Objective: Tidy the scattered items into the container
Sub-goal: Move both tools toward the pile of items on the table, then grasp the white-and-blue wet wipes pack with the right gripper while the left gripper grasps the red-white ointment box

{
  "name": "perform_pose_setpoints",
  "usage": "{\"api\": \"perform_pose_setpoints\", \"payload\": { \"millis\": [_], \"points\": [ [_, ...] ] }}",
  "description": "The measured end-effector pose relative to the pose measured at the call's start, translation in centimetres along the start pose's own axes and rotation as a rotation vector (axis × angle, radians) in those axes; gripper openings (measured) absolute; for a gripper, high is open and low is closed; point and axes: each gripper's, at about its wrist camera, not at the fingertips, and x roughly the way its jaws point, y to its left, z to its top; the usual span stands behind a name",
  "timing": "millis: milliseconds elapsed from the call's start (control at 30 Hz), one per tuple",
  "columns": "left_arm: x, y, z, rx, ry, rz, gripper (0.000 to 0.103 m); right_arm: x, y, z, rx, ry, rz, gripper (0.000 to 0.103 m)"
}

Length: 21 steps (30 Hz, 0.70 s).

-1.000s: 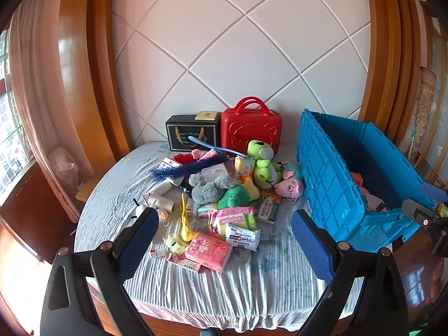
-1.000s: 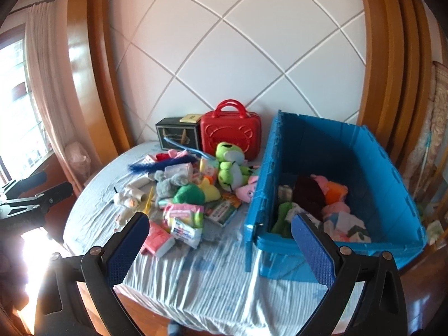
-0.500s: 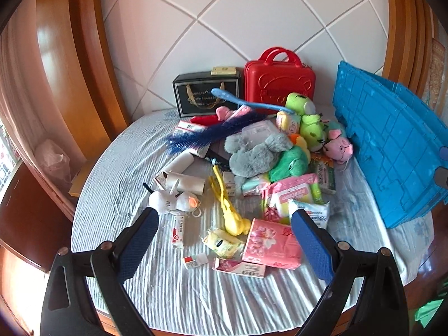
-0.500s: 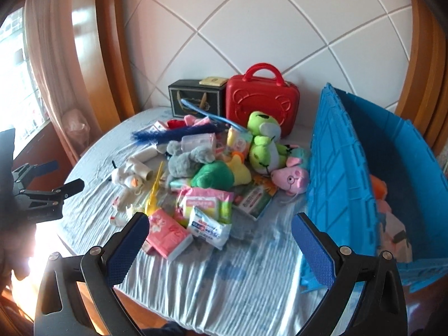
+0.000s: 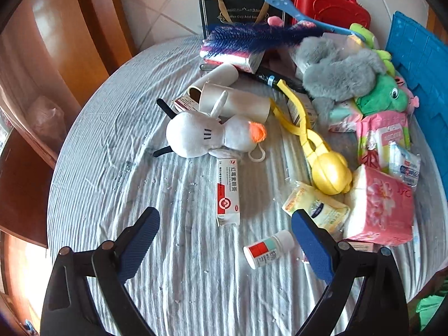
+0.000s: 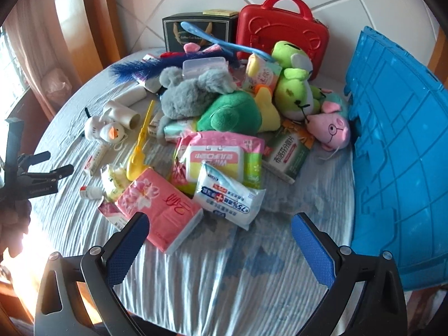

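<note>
Bare cloth [image 6: 212,274] near edge, toy pile [image 6: 224,106] behind, crate wall [image 6: 397,154] seemingly blocking right

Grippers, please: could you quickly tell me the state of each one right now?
Left gripper: open, holding nothing, above the striped bedsheet.
Right gripper: open, holding nothing.

Daylight is entering from the left, blowing out the lower-left corner of the right wrist view. Items are casting soft shadows rightward on the bedspread [image 5: 182,266]. Fisheye is bending the edges; corners are vignetting black. Focus is holding sharp centrally.
</note>
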Motion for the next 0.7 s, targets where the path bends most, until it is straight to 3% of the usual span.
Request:
{"api": "perform_pose_setpoints", "payload": {
  "millis": [300,567,633,667,700],
  "points": [
    [6.9,-0.8,1.2,0.057,0.073,0.006,0.077,6.4,0.6,1.0,0.001,0.057,-0.043,0.103],
    [8.4,-0.9,1.6,0.063,0.073,-0.028,0.075,12.4,-0.9,1.2,-0.008,0.122,-0.114,0.103],
    [8.3,-1.0,1.9,0.068,0.068,-0.073,0.054,13.5,-1.0,1.2,-0.028,0.141,-0.120,0.103],
    [8.1,-1.3,1.9,0.084,0.061,-0.080,0.031,14.0,-0.9,1.1,-0.038,0.153,-0.118,0.103],
    [8.0,-1.7,2.0,0.104,0.059,-0.079,0.026,14.4,-0.9,1.1,-0.044,0.165,-0.113,0.103]
  ]
}}
